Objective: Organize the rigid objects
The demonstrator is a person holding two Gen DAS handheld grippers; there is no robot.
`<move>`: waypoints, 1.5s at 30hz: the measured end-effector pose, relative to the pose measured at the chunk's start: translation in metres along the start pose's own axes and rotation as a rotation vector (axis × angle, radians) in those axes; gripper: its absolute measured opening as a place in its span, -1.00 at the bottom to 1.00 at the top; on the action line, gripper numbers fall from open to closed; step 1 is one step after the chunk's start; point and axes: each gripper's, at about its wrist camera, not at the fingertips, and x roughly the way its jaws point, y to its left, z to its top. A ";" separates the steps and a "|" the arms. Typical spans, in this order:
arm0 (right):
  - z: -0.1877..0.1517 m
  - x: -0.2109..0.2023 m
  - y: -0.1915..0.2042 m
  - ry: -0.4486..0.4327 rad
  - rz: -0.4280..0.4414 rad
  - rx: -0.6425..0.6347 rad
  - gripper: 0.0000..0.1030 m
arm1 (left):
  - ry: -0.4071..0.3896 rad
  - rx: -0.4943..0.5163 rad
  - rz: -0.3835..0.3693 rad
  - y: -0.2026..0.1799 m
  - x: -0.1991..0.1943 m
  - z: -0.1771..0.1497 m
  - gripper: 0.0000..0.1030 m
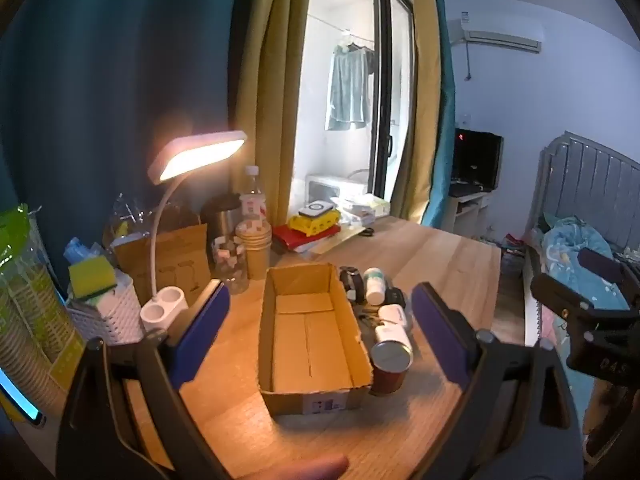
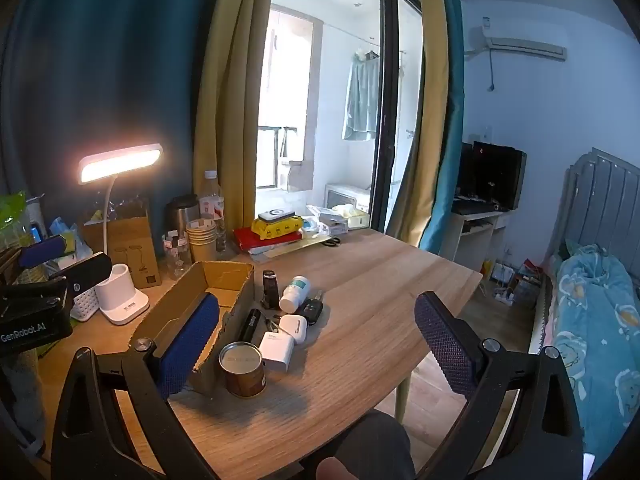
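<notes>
Two grippers of mine, left and right, hover wide open and empty above the wooden table; an open brown cardboard box sits left of a round brown tin can.

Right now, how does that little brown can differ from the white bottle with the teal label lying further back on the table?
The brown can stands upright on its base; the white bottle lies on its side. The can is squat and dark with a shiny metal top, while the bottle is slimmer, white, with a teal label and white cap. The can sits nearest the camera, right by the cardboard box; the bottle lies further back among the small items. Both rest on the wooden table, outside the box.
</notes>
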 end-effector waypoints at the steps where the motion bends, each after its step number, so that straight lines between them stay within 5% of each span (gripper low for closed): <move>1: 0.000 0.000 0.000 0.000 0.002 0.004 0.94 | 0.005 -0.015 -0.004 0.000 0.000 0.000 0.81; 14: -0.001 -0.003 -0.004 -0.027 0.018 0.016 0.94 | 0.070 -0.035 -0.049 0.003 0.012 -0.003 0.79; 45: -0.003 0.002 -0.014 0.006 0.039 0.074 0.94 | 0.062 -0.014 -0.052 -0.002 0.013 -0.003 0.74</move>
